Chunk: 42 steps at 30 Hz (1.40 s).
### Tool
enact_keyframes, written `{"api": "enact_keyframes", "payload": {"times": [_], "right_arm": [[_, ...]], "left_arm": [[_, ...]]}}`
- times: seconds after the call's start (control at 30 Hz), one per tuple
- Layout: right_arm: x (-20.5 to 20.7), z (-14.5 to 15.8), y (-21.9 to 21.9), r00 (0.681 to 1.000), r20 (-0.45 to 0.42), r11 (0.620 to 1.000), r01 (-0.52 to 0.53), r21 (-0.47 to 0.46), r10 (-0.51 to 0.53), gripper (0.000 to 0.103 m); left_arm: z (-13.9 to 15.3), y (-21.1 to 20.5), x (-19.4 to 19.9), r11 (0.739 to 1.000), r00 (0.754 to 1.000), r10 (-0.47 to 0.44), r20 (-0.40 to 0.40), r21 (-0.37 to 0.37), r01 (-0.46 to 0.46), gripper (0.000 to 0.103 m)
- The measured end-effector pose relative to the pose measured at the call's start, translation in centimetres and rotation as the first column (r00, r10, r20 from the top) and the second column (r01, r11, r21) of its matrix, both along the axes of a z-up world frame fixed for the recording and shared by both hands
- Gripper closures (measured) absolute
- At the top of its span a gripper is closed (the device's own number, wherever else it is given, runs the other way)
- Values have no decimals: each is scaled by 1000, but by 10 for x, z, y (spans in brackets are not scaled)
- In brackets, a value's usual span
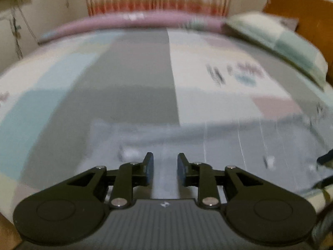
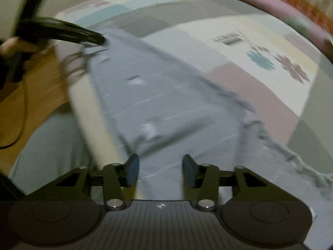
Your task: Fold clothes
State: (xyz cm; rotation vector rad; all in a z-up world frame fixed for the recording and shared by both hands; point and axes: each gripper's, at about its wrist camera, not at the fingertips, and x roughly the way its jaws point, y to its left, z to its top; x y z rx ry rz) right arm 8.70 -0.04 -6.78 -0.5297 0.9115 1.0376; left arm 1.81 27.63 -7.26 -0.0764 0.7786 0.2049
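Grey garment (image 2: 166,104) lies partly folded on the bed (image 1: 208,62); both grippers (image 1: 165,170) (image 2: 160,170) open, empty (more folds likely remain).

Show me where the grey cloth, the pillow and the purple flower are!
grey cloth (image 2: 166,104): right wrist view, middle of the cloth.
pillow (image 1: 276,41): left wrist view, its green-checked top.
purple flower (image 2: 292,67): right wrist view, petals printed on the bedsheet.

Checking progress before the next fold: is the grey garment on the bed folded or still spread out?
Cannot tell for sure. The grey garment lies flat in a long strip on the bed sheet; blur hides any layers.
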Motion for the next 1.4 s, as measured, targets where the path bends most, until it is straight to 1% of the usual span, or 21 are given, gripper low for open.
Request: {"api": "enact_keyframes", "payload": {"times": [0.07, 0.13, 0.2, 0.23, 0.3, 0.4, 0.47, 0.53, 0.57, 0.6, 0.67, 0.73, 0.77, 0.87, 0.93, 0.97, 1.0, 1.1, 1.2, 1.27, 1.4], "right_arm": [[-13, 5, -4, 999, 3, 999, -35, 18, 35, 48], [-13, 11, -19, 1000, 5, 999, 15, 29, -15, 48], [-13, 17, -38, 998, 15, 998, 60, 36, -60, 49], [-12, 19, -47, 997, 19, 997, 74, 29, -74, 51], [-12, 20, -58, 996, 33, 996, 85, -1, -85, 69], [-15, 12, -64, 996, 59, 997, 70, -41, -67, 70], [-18, 5, -62, 995, 84, 997, 55, -47, -51, 71], [-18, 0, -59, 993, 111, 997, 40, -63, -33, 82], [-18, -2, -58, 995, 97, 997, 31, -68, -24, 92], [-19, -1, -58, 997, 76, 998, 12, -65, -7, 98], [-23, 5, -61, 997, 54, 996, -42, -77, 46, 100], [-22, 10, -65, 997, 69, 997, -25, -79, 30, 99], [-22, 13, -67, 997, 77, 997, -16, -80, 22, 98], [-16, 23, -66, 996, 93, 1000, 12, -23, -10, 95], [-16, 27, -52, 993, 120, 1000, -8, 21, 6, 92], [-18, 29, -44, 990, 141, 999, -29, 34, 24, 87], [-21, 29, -32, 984, 168, 997, -67, 35, 60, 84], [-30, 23, 3, 953, 253, 984, -179, 15, 170, 82], [-36, 13, 32, 923, 269, 959, -283, -5, 274, 83], [-38, 5, 43, 906, 283, 947, -317, -41, 316, 83], [-34, -2, 53, 899, 281, 941, -332, -65, 336, 83]], "left_arm": [[-4, -2, -4, 1000, 1000, 5, -25, 29, -4, 72], [4, 0, -7, 999, 999, 32, -38, 38, -30, 77], [13, -8, -8, 999, 1000, -4, -17, 41, 5, 78], [17, -13, -8, 999, 1000, -30, -3, 42, 30, 78], [21, -24, -6, 996, 996, -90, 21, 18, 90, 77], [15, -43, 1, 985, 985, -170, 21, -26, 170, 77], [12, -54, 5, 976, 977, -215, 11, -27, 215, 77], [9, -66, 7, 967, 967, -254, -9, -25, 253, 77], [9, -70, 5, 963, 963, -268, -18, -22, 267, 77], [10, -72, 3, 961, 960, -278, -27, -18, 277, 77], [13, -79, -3, 951, 950, -308, -43, -4, 308, 77], [18, -89, -7, 932, 931, -361, -51, 20, 362, 75], [20, -95, -9, 919, 919, -390, -53, 40, 392, 70], [18, -123, -7, 855, 861, -503, -69, 103, 508, 62], [12, -139, -4, 813, 826, -555, -100, 144, 564, 62], [10, -145, -3, 797, 814, -570, -114, 164, 581, 62], [8, -148, -3, 788, 809, -574, -128, 181, 588, 62], [9, -145, -7, 782, 812, -566, -143, 217, 584, 62], [11, -143, -10, 770, 812, -564, -153, 257, 583, 61], [12, -142, -11, 755, 807, -568, -160, 289, 588, 61], [3, -140, -5, 727, 790, -581, -198, 310, 613, 61]]}}
